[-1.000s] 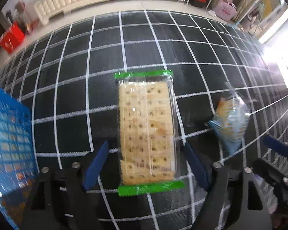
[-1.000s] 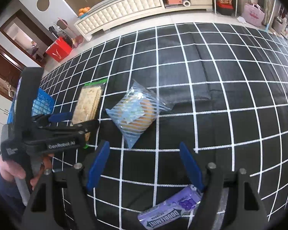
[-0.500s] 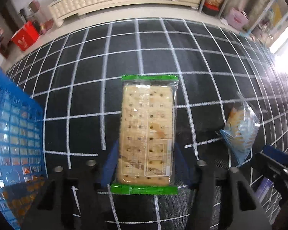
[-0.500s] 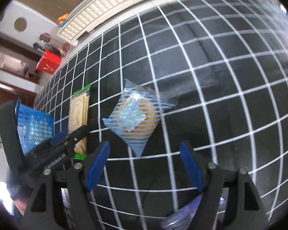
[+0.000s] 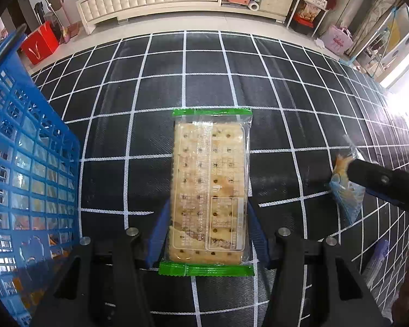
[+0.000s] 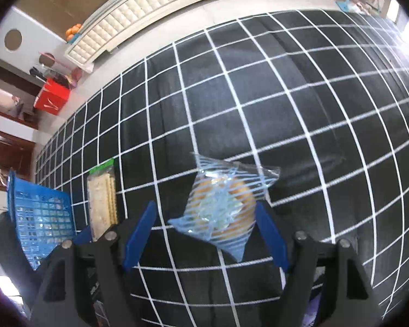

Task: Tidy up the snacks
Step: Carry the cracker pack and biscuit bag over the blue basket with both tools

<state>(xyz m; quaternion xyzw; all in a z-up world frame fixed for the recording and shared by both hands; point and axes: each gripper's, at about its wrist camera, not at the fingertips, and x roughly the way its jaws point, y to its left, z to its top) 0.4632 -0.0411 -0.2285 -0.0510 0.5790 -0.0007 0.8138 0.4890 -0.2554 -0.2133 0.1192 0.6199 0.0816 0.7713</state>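
My left gripper (image 5: pixel 207 231) is shut on a cracker packet (image 5: pixel 210 188) with green end seals, its blue fingers pressed against both long sides. The packet also shows in the right wrist view (image 6: pixel 102 201). My right gripper (image 6: pixel 204 231) is open, its blue fingers on either side of a bun in a blue-striped clear bag (image 6: pixel 223 207) lying on the black grid cloth. That bag shows in the left wrist view (image 5: pixel 346 190), partly behind the right gripper's arm.
A blue plastic basket (image 5: pixel 27 169) holding several snacks stands at the left, close to the cracker packet; it shows in the right wrist view (image 6: pixel 41 215) too. A purple wrapped bar (image 5: pixel 379 259) lies at the right near edge.
My left gripper closed on the cracker packet and lifted it, with the basket now nearer. My right gripper moved forward until its open fingers straddle the bun bag.
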